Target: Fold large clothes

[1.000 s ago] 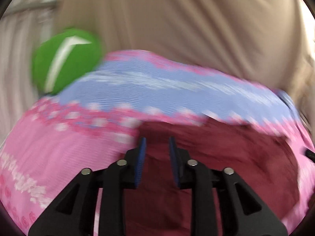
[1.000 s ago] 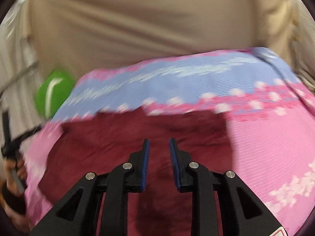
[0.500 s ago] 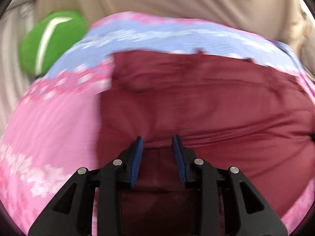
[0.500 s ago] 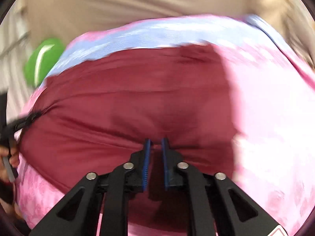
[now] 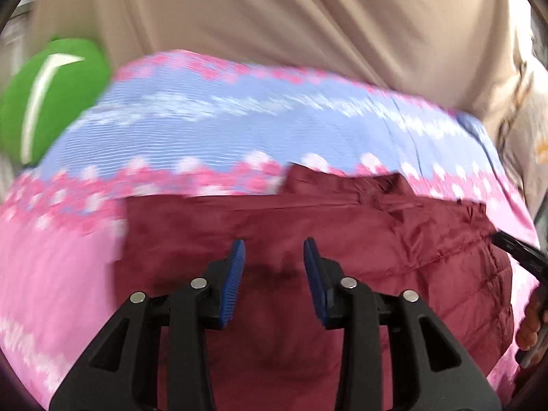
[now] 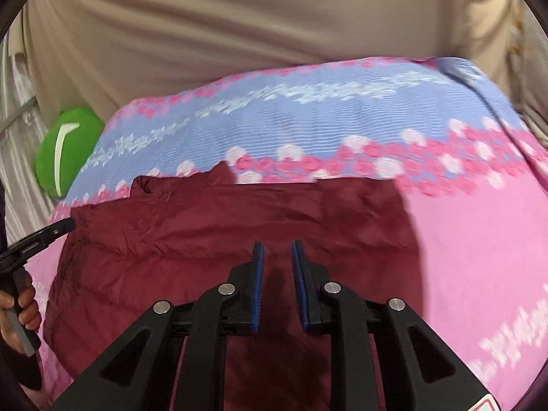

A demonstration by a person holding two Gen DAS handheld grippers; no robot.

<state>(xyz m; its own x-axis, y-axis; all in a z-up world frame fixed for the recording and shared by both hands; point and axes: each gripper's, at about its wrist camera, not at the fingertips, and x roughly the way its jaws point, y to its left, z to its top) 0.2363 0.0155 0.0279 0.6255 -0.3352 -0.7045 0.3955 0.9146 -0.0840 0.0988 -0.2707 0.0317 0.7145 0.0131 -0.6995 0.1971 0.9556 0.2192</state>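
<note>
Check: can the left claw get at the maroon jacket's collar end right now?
Probably yes: left claw is open over the maroon jacket, and nothing lies between it and the collar end.

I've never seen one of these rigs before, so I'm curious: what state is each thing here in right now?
Left claw: open, empty, above the jacket.
Right claw: open, narrower gap, empty.
Maroon jacket: lying flat on the bedspread, wrinkled.
Pink and blue bedspread: spread out under the jacket.
Green cushion: beside the bedspread's far corner.

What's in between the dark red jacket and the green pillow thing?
In the right wrist view, only the pink and blue flowery bedspread lies between the dark red jacket and the green cushion; nothing else sits there.
</note>
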